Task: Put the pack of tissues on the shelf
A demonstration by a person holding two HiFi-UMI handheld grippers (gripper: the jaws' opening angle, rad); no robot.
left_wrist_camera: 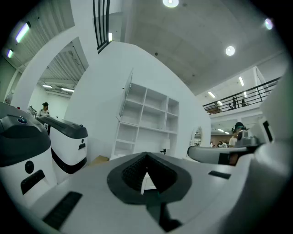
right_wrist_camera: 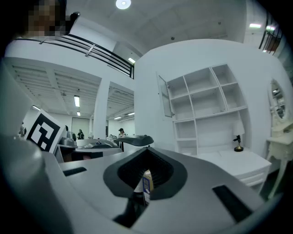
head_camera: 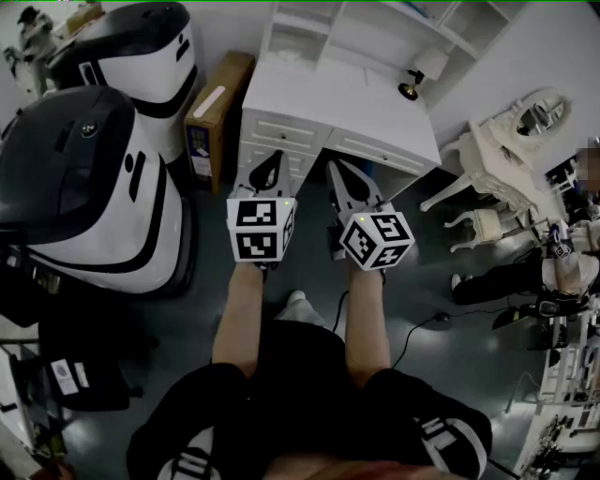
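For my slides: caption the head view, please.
Person aims left hand-held gripper and right hand-held gripper, both shut, at a white desk with shelf unit.

I see a white desk with open shelves above it, a cardboard box just beside it, and a dark grey floor below.

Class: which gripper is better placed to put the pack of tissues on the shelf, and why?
Right. The right gripper is shut on the pack of tissues, with the shelf ahead in its view. The left gripper has its jaws together on nothing.
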